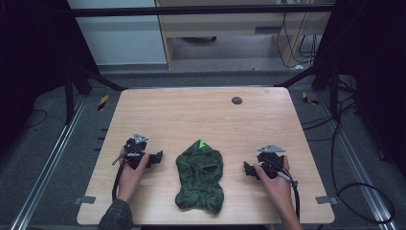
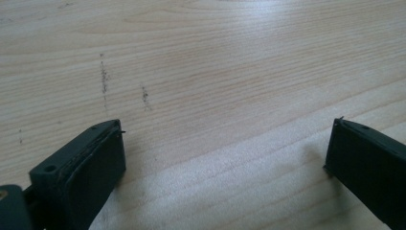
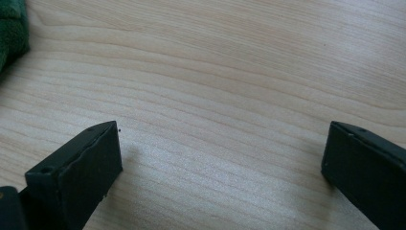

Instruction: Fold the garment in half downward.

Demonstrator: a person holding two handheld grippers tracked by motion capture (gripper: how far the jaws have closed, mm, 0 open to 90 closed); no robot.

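Observation:
A crumpled dark green cloth (image 1: 199,175) with a bright green tag at its far tip lies on the wooden table (image 1: 201,115), near the front middle. My left gripper (image 1: 154,158) rests on the table to the cloth's left, held by a hand, jaws pointing toward the cloth. In the left gripper view its jaws stand wide apart over bare wood, so the left gripper (image 2: 225,153) is open. My right gripper (image 1: 249,169) rests to the cloth's right. Its jaws are also wide apart, the right gripper (image 3: 222,153) open, with an edge of the green cloth (image 3: 10,33) at the upper left.
A small dark round disc (image 1: 236,100) sits near the table's far edge. Black frame struts stand at both far corners, and cables lie on the grey floor to the right. Bare wood stretches across the table's far half.

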